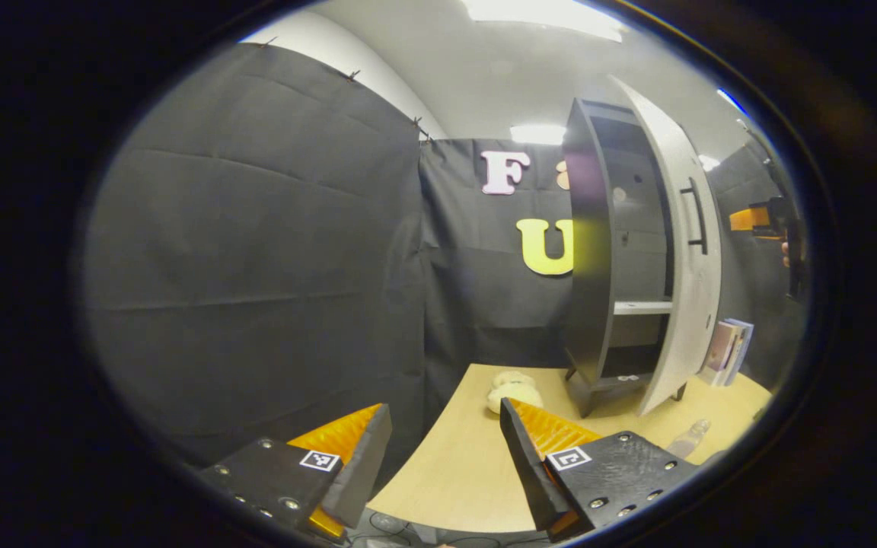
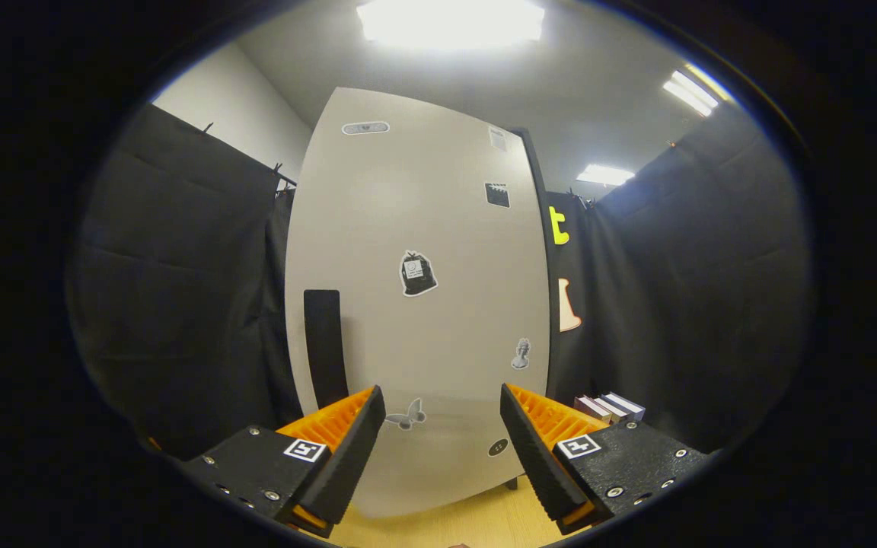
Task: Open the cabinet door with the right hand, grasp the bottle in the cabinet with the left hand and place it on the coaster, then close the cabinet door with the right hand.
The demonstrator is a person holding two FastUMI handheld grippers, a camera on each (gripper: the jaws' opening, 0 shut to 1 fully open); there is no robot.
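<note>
Your left gripper view looks from beyond the table's (image 1: 454,472) near edge, level, toward the cabinet (image 1: 598,251) well off at right, its door (image 1: 682,251) ajar. Your right gripper view sits close before that door's (image 2: 416,304) outer face, tilted slightly up. Both views share the door, the books (image 1: 728,352) (image 2: 610,407) and the table (image 2: 484,525).

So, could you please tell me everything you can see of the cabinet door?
The cabinet door is a tall, pale grey panel, seemingly laminated board, swung partly open. A dark bar handle runs upright near its free edge, and small stickers dot its face. It hangs from the dark cabinet on the wooden table. Nothing touches it.
</note>
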